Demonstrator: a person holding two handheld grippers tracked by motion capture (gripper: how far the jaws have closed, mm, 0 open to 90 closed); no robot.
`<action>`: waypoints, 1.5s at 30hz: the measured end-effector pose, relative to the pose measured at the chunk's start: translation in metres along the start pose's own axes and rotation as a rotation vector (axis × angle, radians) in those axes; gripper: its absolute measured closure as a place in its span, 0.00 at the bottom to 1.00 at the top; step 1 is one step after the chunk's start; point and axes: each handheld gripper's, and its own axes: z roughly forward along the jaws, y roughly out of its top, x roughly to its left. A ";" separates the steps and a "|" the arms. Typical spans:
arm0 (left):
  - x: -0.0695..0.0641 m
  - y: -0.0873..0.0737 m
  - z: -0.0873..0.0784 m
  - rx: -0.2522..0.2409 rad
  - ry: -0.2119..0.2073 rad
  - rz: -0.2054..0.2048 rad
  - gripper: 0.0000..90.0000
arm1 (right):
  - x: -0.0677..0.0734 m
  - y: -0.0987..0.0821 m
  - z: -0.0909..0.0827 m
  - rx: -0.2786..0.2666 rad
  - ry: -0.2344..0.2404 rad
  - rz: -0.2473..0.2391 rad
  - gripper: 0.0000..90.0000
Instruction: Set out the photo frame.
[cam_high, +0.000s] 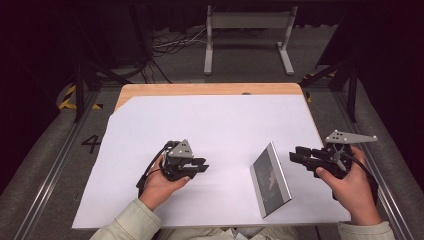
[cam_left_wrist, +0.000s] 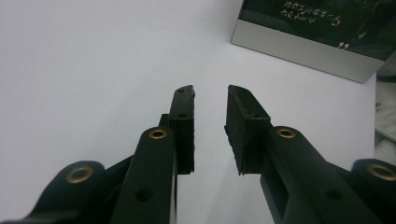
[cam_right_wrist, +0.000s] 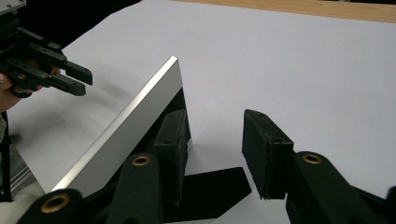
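Two tongs: both stand apart from the frame, one on each side of it, each in one of the person's hands.
Frame: a silver-edged rectangular picture frame (cam_high: 270, 179) with a dark printed face stands tilted on the sheet, between the two tongs and nearer the right one.
Frame from the left tongs: in the left gripper view the picture frame (cam_left_wrist: 312, 35) sits ahead and off to the right of the jaws, well apart from them, its pale metal edge turned toward the camera.
Frame from the right tongs: in the right gripper view the picture frame (cam_right_wrist: 128, 123) rises just left of the near jaw, back side showing; a flat black support leg (cam_right_wrist: 212, 191) lies on the sheet under the jaws.
Left tongs: the left gripper (cam_high: 202, 165) has its jaws parted with bare white sheet between them; it grips nothing. Its pads (cam_left_wrist: 183, 121) face each other across an open gap.
Right tongs: the right gripper (cam_high: 295, 155) points toward the frame with jaws spread, clasping nothing. One of its pads (cam_right_wrist: 265, 149) stands clear of the frame; whether the other pad brushes the frame's back I cannot tell.
Surface: a large white paper sheet (cam_high: 210, 125) covers the light wooden table (cam_high: 200, 89) below both tongs.
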 end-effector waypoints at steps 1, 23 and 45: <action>0.000 -0.001 -0.001 0.003 0.005 0.003 0.80 | 0.001 0.002 0.000 0.006 -0.002 0.002 0.67; 0.006 -0.019 -0.015 -0.008 0.043 -0.038 0.78 | 0.017 0.038 0.000 0.205 -0.023 0.226 0.74; 0.005 -0.020 -0.016 -0.003 0.045 -0.044 0.78 | 0.038 0.051 0.006 0.296 -0.015 0.244 0.68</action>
